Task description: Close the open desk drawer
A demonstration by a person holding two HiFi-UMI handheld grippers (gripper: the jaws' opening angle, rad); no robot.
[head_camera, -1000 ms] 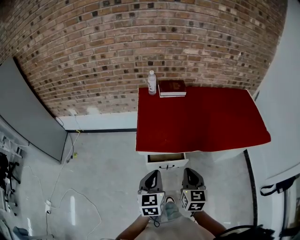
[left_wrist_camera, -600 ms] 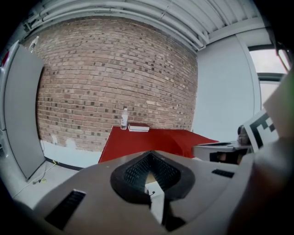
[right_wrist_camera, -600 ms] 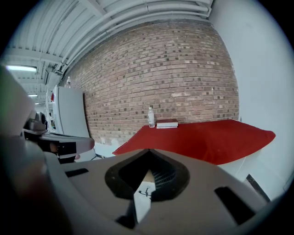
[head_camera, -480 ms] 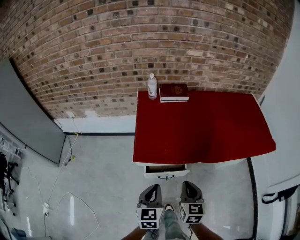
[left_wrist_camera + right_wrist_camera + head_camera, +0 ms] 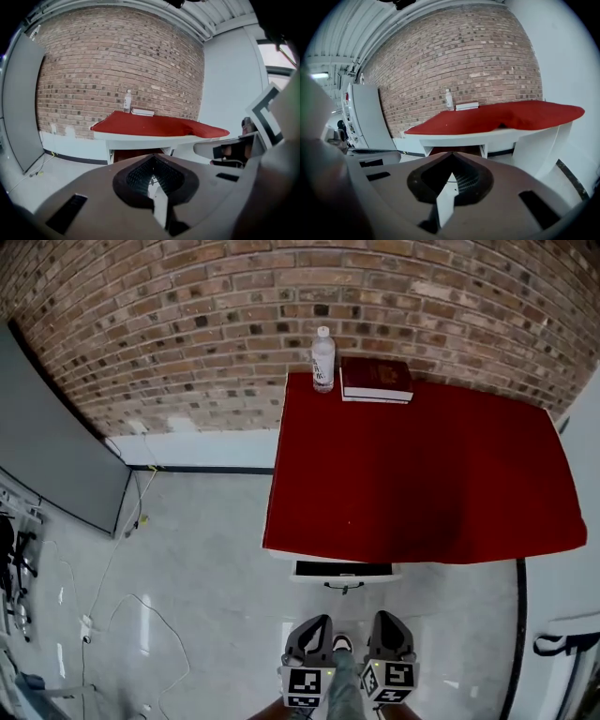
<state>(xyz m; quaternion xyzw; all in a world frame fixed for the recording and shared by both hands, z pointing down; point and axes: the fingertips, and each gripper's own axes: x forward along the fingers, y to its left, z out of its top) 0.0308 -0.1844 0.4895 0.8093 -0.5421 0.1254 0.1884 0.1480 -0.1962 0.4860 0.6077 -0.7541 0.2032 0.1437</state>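
Observation:
A desk with a red top (image 5: 412, 474) stands against the brick wall. Its white drawer (image 5: 344, 572) sticks out a little from under the front edge at the desk's left end, with a dark handle on its front. My left gripper (image 5: 314, 622) and right gripper (image 5: 386, 618) are side by side at the bottom of the head view, short of the drawer and apart from it. Both are shut with nothing between the jaws. The drawer's brown opening (image 5: 136, 154) shows past the left gripper (image 5: 151, 158), and the same opening (image 5: 454, 151) shows past the right gripper (image 5: 451, 154).
A clear bottle (image 5: 322, 359) and a dark red book (image 5: 375, 379) sit at the desk's back edge. A grey panel (image 5: 47, 446) leans at the left, with cables (image 5: 112, 615) on the pale floor. A white wall (image 5: 572, 634) bounds the right.
The desk has grown larger in the head view and reaches lower in the frame. Less of the drawer's inside shows. Both grippers have stayed shut, side by side at the bottom edge.

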